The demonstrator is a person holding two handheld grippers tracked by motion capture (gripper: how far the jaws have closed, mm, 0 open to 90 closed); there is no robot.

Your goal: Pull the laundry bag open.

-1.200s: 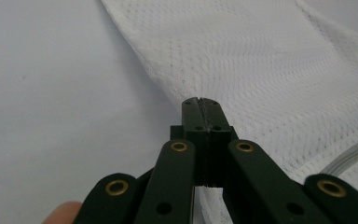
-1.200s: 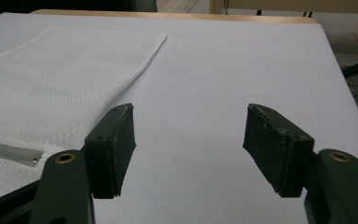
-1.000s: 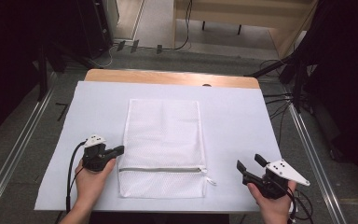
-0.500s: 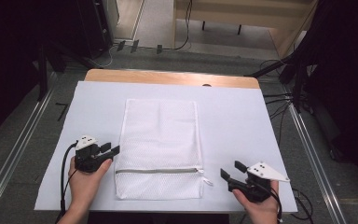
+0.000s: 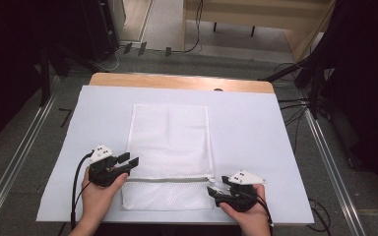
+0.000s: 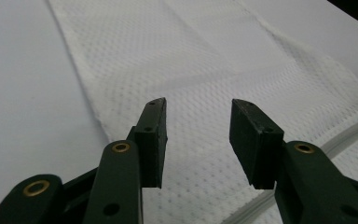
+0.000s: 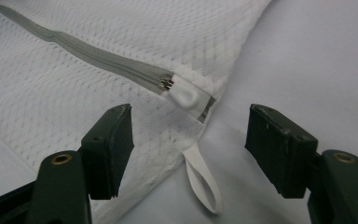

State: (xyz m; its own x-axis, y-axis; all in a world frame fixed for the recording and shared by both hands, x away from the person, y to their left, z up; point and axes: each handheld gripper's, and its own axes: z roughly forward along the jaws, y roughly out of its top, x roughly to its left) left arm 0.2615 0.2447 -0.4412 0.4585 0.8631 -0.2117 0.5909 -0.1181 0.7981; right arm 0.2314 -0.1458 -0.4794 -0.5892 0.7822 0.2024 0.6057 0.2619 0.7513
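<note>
A white mesh bag (image 5: 170, 155) lies flat on the surface (image 5: 256, 137), which is covered with a pale sheet. The bag is long, its far end points away from me, and its near end is close to the edge on my side. A grey zipper (image 5: 170, 179) runs across the bag near this end, from its left side to its right side.

My left gripper (image 5: 127, 163) is at the left edge of the bag, just at the height of the zipper. Its fingers (image 6: 151, 137) are spread apart and hold nothing. In the left gripper view the mesh is under and in front of them, and the zipper line passes at the lower right. I cannot tell if the fingers touch the cloth.

My right gripper (image 5: 215, 189) is at the right end of the zipper, just beside the near right corner of the bag. Its fingers (image 7: 109, 149) are also spread wide, with nothing between them. In the right gripper view I see the closed end of the zipper, where a small white cover (image 7: 185, 97) sits over the slider. A white ribbon loop (image 7: 204, 179) comes out from the bag edge below it and lies on the surface between my two fingers, not touched by them.
</note>
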